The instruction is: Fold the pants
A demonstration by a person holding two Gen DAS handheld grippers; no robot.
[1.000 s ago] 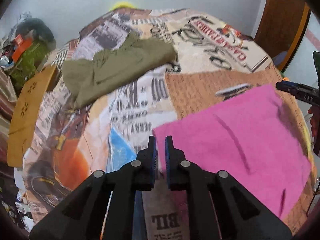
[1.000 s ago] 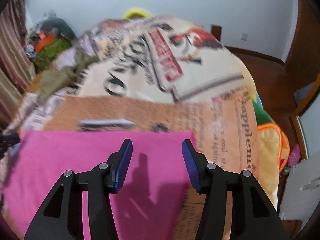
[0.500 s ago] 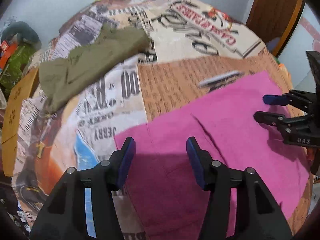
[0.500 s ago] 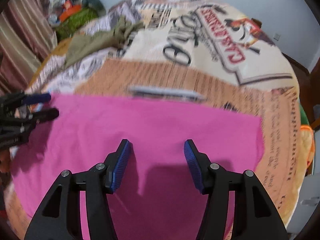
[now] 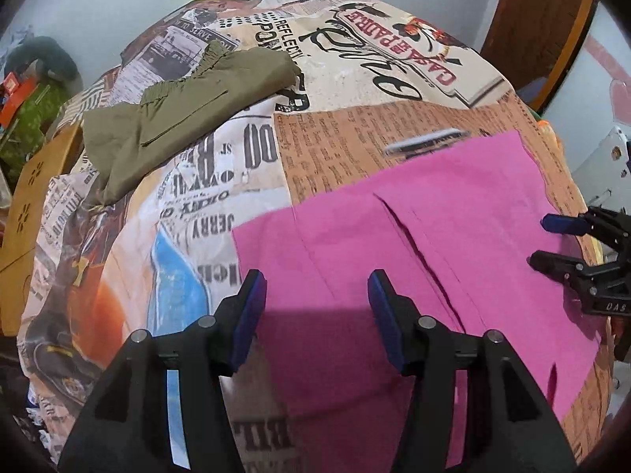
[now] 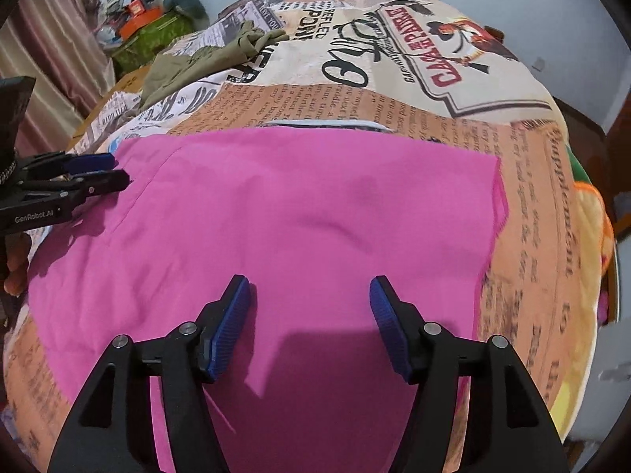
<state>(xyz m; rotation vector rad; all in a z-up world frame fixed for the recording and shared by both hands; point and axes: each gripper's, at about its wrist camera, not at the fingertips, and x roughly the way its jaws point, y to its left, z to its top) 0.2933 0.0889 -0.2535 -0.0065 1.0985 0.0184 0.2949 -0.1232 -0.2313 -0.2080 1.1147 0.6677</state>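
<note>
Two views look down along a pair of hand-held tools onto a bed covered by a quilt [image 5: 355, 90] printed with newspaper text and old poster art.

Pink pants [image 5: 453, 236] lie spread flat on the near part of the quilt, folded into a broad rectangle with a long crease line running along the cloth. In the right wrist view the same pink pants [image 6: 315, 216] fill the middle of the picture, their far edge straight and their right edge ending short of the quilt's side.

The left tool [image 5: 315, 315] hangs above the near left corner of the pants. Its blue-padded jaws stand about halfway apart, having just sprung open, and nothing is between them — the cloth lies below, not gripped.

The right tool [image 6: 309, 323] hangs above the pants' near edge, towards the right side. Its jaws have just been opening too and now stand about halfway apart, holding nothing.

Each tool shows at the edge of the other's view, over opposite ends of the pants.

A second garment, olive-green [image 5: 177, 118], lies crumpled farther back on the quilt, well apart from the pink one. Beyond the bed's far left corner sits a pile of clutter [image 6: 154, 12], and a striped curtain [image 6: 51, 59] hangs at the left.
</note>
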